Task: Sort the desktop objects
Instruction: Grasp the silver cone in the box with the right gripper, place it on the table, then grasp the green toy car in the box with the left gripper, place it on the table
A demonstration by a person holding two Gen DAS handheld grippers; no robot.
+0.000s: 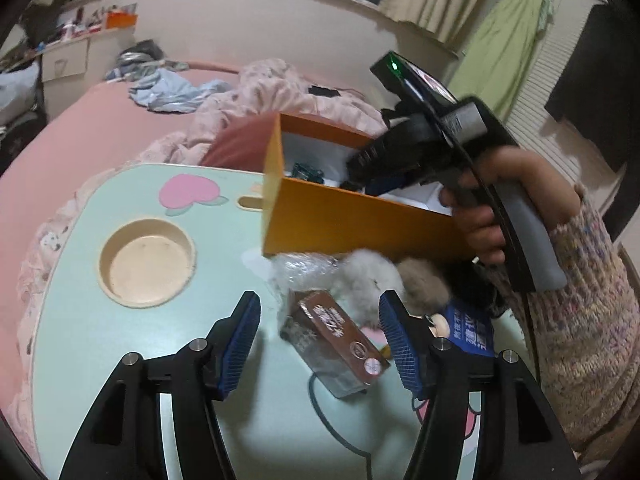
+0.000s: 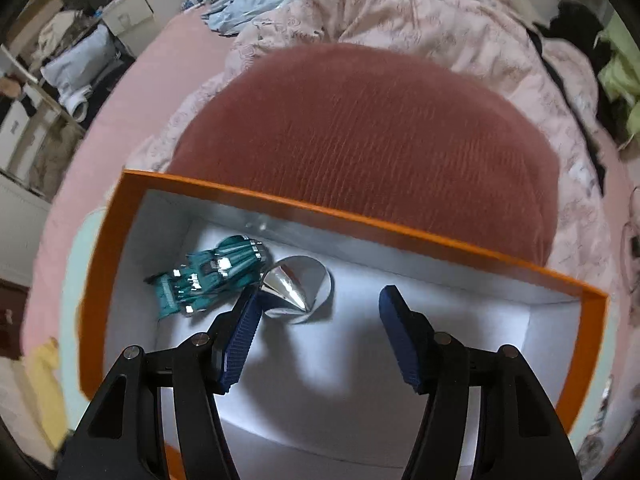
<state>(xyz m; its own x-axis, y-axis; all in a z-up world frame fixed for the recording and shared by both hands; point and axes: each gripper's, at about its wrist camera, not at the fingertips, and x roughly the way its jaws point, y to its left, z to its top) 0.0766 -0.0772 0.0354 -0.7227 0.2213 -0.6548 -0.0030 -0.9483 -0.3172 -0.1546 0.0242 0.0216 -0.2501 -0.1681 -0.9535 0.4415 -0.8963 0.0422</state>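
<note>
Left gripper [image 1: 320, 336]: jaws apart, blue ribbed pads [image 1: 242, 344] w/ nothing pressed between them. In the gap, lying on the table, a brown carton [image 1: 334, 344] w/ white lettering, tilted diagonally, touching neither pad. Just beyond it, a fluffy grey pom-pom [image 1: 366, 280] and a tan pom-pom [image 1: 424, 284] side by side, plus crinkled clear plastic wrap [image 1: 298, 270] to their left. By the right pad, a blue card w/ white characters [image 1: 468, 330], partly hidden.

All this sits on a pale mint-green lap table [image 1: 120, 340] w/ a round beige cup recess [image 1: 146, 262] at left and a pink heart print [image 1: 186, 194] farther back.

Behind the clutter, an orange box [image 1: 352, 220], white inside, stands on the table's far side. A hand [image 1: 480, 220] in a speckled knit sleeve [image 1: 580, 300] holds the right gripper's handle, tip pointing down into the box.

Right gripper [image 2: 320, 320]: jaws apart, holding nothing, hovering over the box's white floor [image 2: 360, 340]. Inside the orange box [image 2: 400, 232]: a teal toy car [image 2: 208, 280] w/ chrome trim near the left wall, and a shiny silver cone-shaped spinning top [image 2: 296, 284] just beside it. The top lies near the left pad [image 2: 244, 336]; can't tell if they touch.

Beyond the box: a rust-red ribbed cushion [image 2: 360, 132], then a pale pink rumpled blanket [image 2: 400, 12] on a pink bed [image 2: 132, 92].
</note>
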